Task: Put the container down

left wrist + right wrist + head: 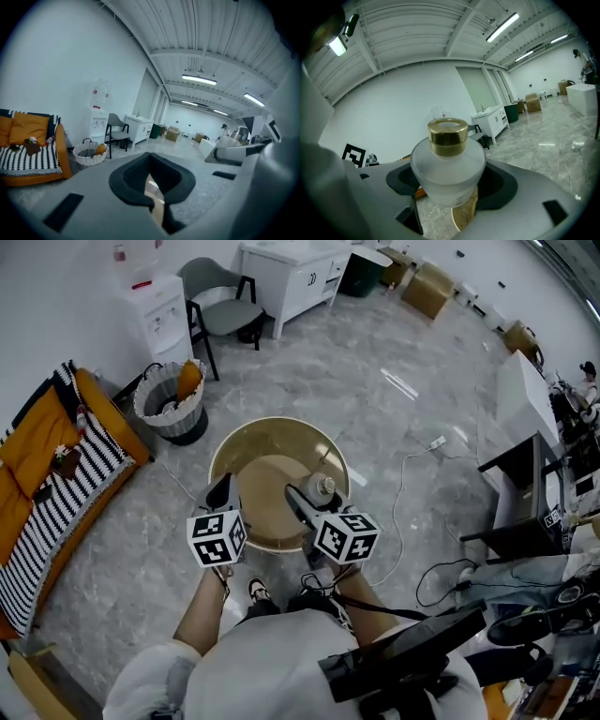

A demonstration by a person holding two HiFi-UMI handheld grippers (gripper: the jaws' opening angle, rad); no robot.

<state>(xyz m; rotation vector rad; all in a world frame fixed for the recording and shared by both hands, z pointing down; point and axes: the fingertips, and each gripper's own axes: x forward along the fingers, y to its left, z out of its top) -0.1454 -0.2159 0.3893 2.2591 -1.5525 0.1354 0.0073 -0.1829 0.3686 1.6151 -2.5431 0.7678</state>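
The person stands over a low round counter (236, 444) with a gold rim, a gripper in each hand. The right gripper (315, 497) is clamped on the container (325, 487), a frosted glass bottle with a shiny gold cap (447, 130). In the right gripper view the dark pads (499, 187) press on either side of the bottle's body (447, 176), which stands upright between them. From the head view the bottle sits over the right part of the counter, close to the rim; I cannot tell whether its base touches the surface.

The left gripper (222, 494) hovers over the counter's left edge, just beside the right one. Its jaws are drawn narrow, almost together, with nothing between them, only a sliver of tan counter showing through the gap in the left gripper view (152, 187).

Off to the left a woven basket (171, 399) stands on the marble floor (375, 399), near an orange sofa (56, 474) with a striped throw. A grey chair (220, 301) stands further back.
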